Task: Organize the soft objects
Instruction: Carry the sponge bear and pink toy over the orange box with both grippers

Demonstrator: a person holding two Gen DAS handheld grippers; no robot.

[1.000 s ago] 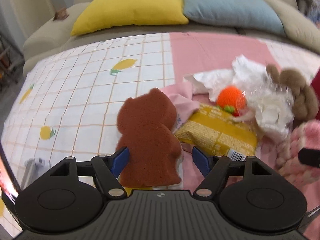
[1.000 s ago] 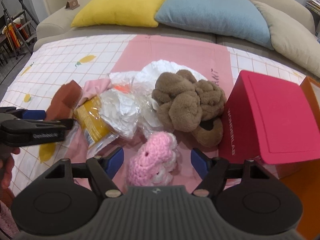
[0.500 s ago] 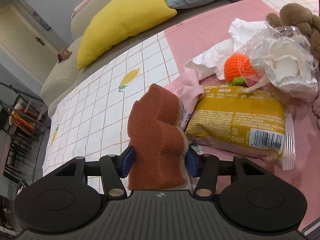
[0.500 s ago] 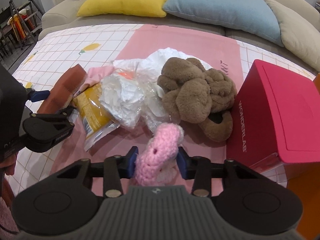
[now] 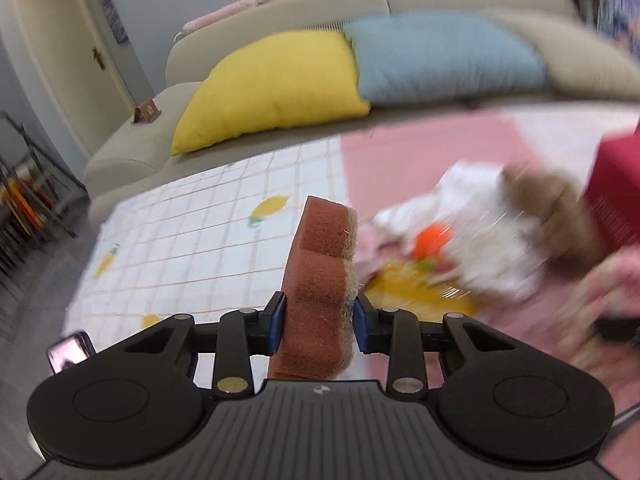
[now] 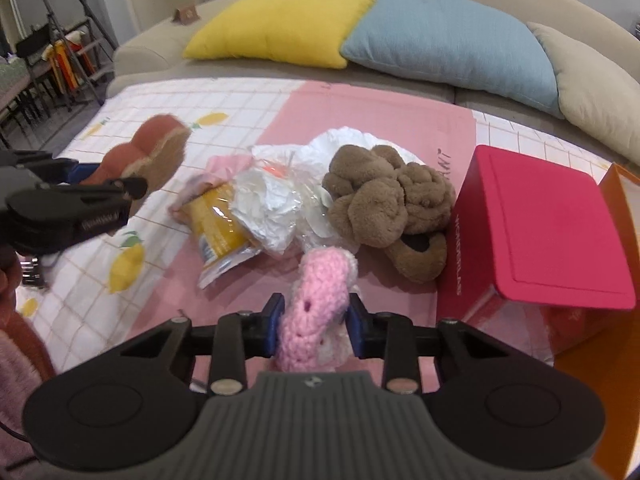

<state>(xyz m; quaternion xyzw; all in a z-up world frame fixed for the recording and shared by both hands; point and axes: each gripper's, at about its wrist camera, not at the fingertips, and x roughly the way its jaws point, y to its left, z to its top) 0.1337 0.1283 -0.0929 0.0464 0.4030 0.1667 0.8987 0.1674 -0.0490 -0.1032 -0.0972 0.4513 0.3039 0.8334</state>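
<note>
A brown bear-shaped sponge (image 5: pixel 320 280) stands upright between the blue pads of my left gripper (image 5: pixel 319 326), whose jaws are still closing and squeeze it; it hangs above the checked cloth (image 5: pixel 200 240). From the right wrist view the same sponge (image 6: pixel 160 152) shows at the left, off the table. My right gripper (image 6: pixel 315 328) is closing too, pads pressed into a pink crocheted toy (image 6: pixel 316 300). Behind it lie a brown plush toy (image 6: pixel 384 204), a yellow snack packet (image 6: pixel 220 224) and crumpled white plastic (image 6: pixel 272 200). An orange knitted ball (image 5: pixel 432 240) sits in the pile.
A red box (image 6: pixel 540 240) lies at the right, with an orange box (image 6: pixel 616 280) beside it. A sofa with a yellow cushion (image 6: pixel 280 20), a blue cushion (image 6: pixel 448 40) and a beige cushion (image 6: pixel 592 112) runs along the back. Folding racks (image 6: pixel 52 60) stand at far left.
Both grippers closed from wide apart onto their toys. The left one lifted the bear sponge off the cloth and swung it edge-on. The right one raised the pink toy slightly.
</note>
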